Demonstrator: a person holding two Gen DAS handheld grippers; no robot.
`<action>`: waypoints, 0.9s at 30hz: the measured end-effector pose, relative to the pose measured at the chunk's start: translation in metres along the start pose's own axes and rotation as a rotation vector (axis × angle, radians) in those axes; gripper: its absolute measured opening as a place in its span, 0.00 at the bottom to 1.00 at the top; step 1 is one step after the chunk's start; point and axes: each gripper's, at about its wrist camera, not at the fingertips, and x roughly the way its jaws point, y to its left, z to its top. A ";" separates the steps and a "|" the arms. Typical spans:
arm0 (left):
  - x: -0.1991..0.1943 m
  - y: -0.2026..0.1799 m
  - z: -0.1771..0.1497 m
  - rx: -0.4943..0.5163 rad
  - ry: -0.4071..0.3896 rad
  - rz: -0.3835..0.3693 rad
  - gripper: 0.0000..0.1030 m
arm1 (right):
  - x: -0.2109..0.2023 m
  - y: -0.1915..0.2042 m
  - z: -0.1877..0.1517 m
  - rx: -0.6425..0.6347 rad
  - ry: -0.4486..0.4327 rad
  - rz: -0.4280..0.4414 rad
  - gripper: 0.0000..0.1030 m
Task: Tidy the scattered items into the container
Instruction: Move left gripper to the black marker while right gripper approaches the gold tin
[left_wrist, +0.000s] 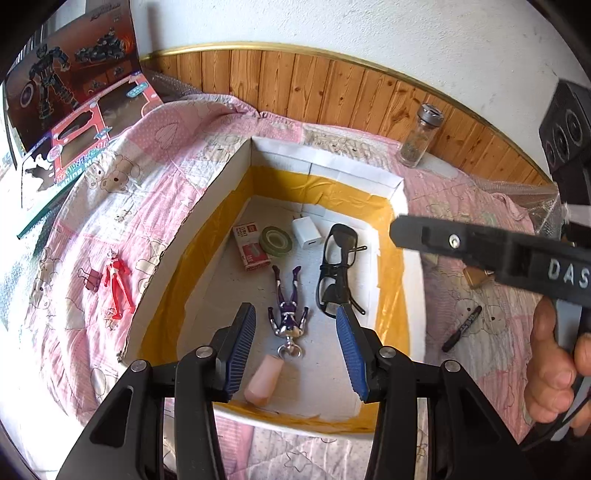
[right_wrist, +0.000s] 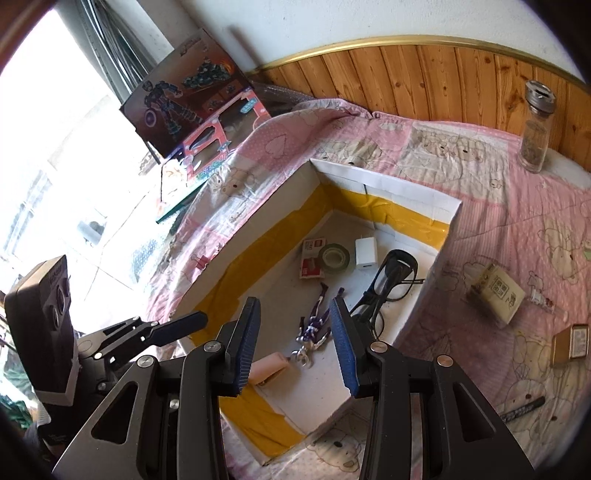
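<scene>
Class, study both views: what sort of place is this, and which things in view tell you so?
Probably a bedroom at home: a pink quilt printed with bears covers what looks like a bed, wooden wall panelling runs behind it, and boxed toys lean by a bright window.

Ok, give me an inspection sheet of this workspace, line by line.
Surface: pink bear-print quilt over a bed.
Job's things: white box holds purple figure, glasses, charger, tape roll, staple box, pink block. Still out: red figure, binder clip, marker, two small boxes.
Clutter: glass jar, toy boxes.
Grippers: left hand-held gripper and right hand-held gripper open, empty.
Cables: nothing seen.
Surroundings: wood panelling, white wall.
</scene>
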 end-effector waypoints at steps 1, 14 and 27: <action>-0.004 -0.003 -0.001 0.004 -0.004 0.001 0.46 | -0.006 0.000 -0.005 0.003 -0.007 0.006 0.41; -0.031 -0.053 -0.014 0.064 -0.029 -0.034 0.46 | -0.072 -0.025 -0.070 0.094 -0.097 0.022 0.40; -0.026 -0.137 -0.027 0.198 -0.006 -0.130 0.46 | -0.113 -0.102 -0.129 0.251 -0.124 -0.073 0.40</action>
